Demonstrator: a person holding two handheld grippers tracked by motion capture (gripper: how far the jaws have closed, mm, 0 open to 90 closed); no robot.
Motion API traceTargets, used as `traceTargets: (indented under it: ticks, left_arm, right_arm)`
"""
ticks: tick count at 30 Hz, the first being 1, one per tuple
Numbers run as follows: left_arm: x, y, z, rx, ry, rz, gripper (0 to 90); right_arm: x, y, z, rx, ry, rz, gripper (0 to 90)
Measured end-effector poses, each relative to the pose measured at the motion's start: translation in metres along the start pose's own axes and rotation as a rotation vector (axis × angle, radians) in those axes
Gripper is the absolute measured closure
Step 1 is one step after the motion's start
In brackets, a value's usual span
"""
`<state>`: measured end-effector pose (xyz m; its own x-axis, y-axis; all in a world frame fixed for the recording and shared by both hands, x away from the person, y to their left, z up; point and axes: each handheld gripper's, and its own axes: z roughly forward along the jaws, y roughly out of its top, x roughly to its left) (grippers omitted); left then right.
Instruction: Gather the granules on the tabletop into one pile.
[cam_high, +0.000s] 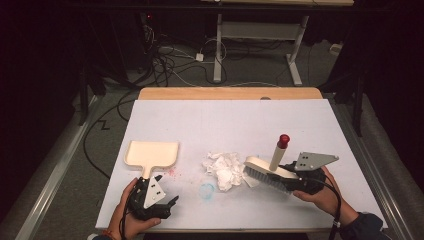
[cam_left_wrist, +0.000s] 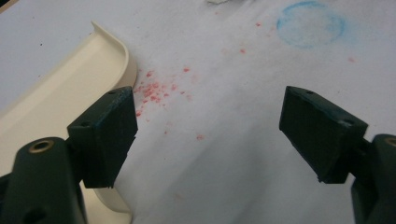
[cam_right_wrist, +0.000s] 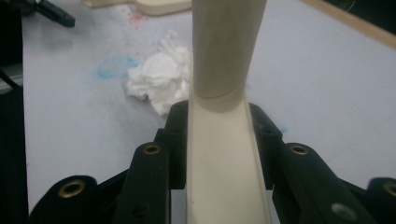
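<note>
High view: right gripper (cam_high: 295, 176) held a cream brush (cam_high: 267, 172), bristles touching crumpled white tissue (cam_high: 225, 169); flat cream dustpan (cam_high: 151, 153) lay left of the tissue.
Left gripper view: left gripper (cam_left_wrist: 210, 135) jaws wide apart, holding nothing, beside the dustpan's (cam_left_wrist: 56, 93) curved rim.
Right gripper view: jaws clamped on the brush's (cam_right_wrist: 224, 154) smooth back.

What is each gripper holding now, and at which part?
The right gripper is shut on the brush, clamping its cream back beside the upright handle. The left gripper is open and holds nothing.
</note>
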<state>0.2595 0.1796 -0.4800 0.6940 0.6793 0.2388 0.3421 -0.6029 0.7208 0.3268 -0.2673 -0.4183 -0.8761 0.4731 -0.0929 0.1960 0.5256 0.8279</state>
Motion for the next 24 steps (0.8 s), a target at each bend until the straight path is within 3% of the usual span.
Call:
traceTargets:
  ticks: [4, 8, 14, 16, 20, 24]
  left_arm:
    - [0.0, 0.0, 0.0, 0.002, 0.002, 0.0, 18.6]
    - [0.0, -0.001, 0.0, 0.004, 0.0, 0.001, 18.6]
    - [0.0, -0.001, -0.001, 0.005, 0.003, 0.0, 18.6]
    - [0.0, -0.001, -0.001, 0.003, 0.003, -0.004, 18.6]
    - [0.0, -0.001, 0.0, 0.008, 0.001, 0.005, 18.6]
    - [-0.001, 0.001, 0.0, 0.008, 0.0, 0.006, 18.6]
  right_arm:
    - [0.002, 0.008, -0.014, -0.089, -0.004, 0.011, 67.8]
    - [0.005, 0.011, -0.024, -0.11, -0.011, 0.007, 67.8]
    - [0.006, 0.004, -0.041, -0.07, -0.034, -0.003, 67.8]
    - [0.005, 0.001, -0.048, -0.046, -0.062, -0.009, 67.8]
    - [-0.001, -0.008, -0.062, 0.038, -0.105, 0.004, 67.9]
    - [-0.004, -0.019, -0.057, 0.091, -0.081, 0.037, 67.8]
